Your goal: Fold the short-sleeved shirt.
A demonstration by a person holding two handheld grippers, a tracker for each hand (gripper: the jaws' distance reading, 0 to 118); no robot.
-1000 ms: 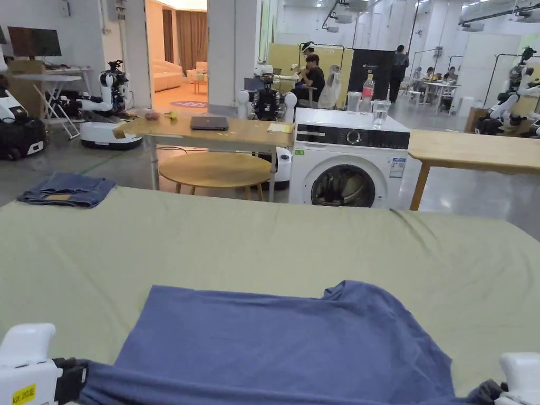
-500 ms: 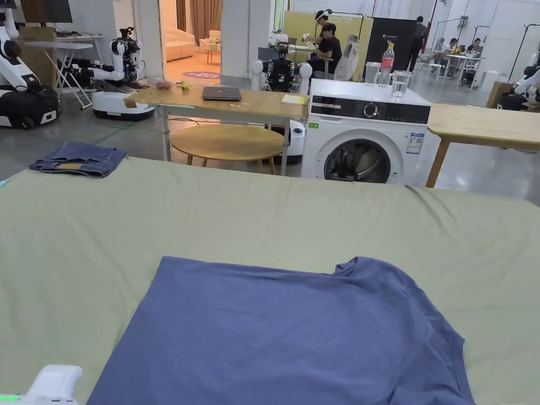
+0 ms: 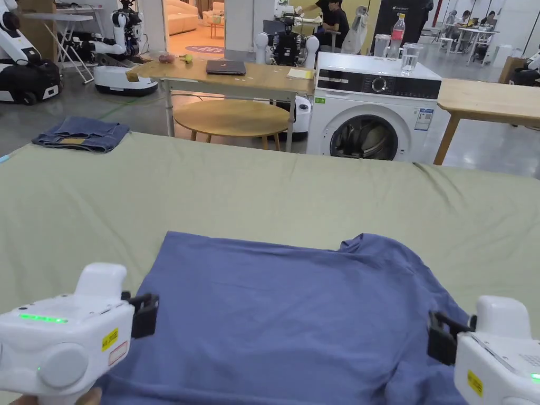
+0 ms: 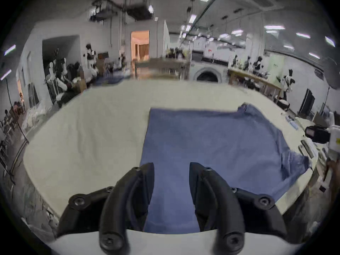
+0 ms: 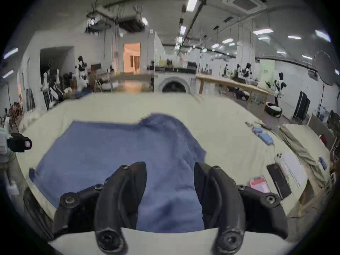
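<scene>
One blue short-sleeved shirt (image 3: 295, 311) lies spread flat on the pale green bed (image 3: 263, 195), in the lower centre of the head view, its far edge straight and one sleeve bunched at the upper right of the cloth; two grippers are present; the left gripper (image 3: 145, 315) sits at the lower left of the head view, over the shirt's left edge; the right gripper (image 3: 440, 337) sits at the lower right, over the shirt's right edge. Head view: the fingers show only as dark stubs, spread unclear. Left gripper view: its two fingers (image 4: 139, 191) stand wide apart with bare shirt cloth between them, nothing pinched; the other gripper shows at the right edge of the frame. Right gripper view: its two fingers (image 5: 128, 189) likewise wide apart over the shirt, holding nothing; a few small blue items, a dark flat slab and a pink card lie on the bed at the right of the frame. Head view adds: one folded pair of jeans (image 3: 82, 134) at the bed's upper left; one washing machine (image 3: 369, 118) upper centre, with one bottle (image 3: 398, 36) on top.
</scene>
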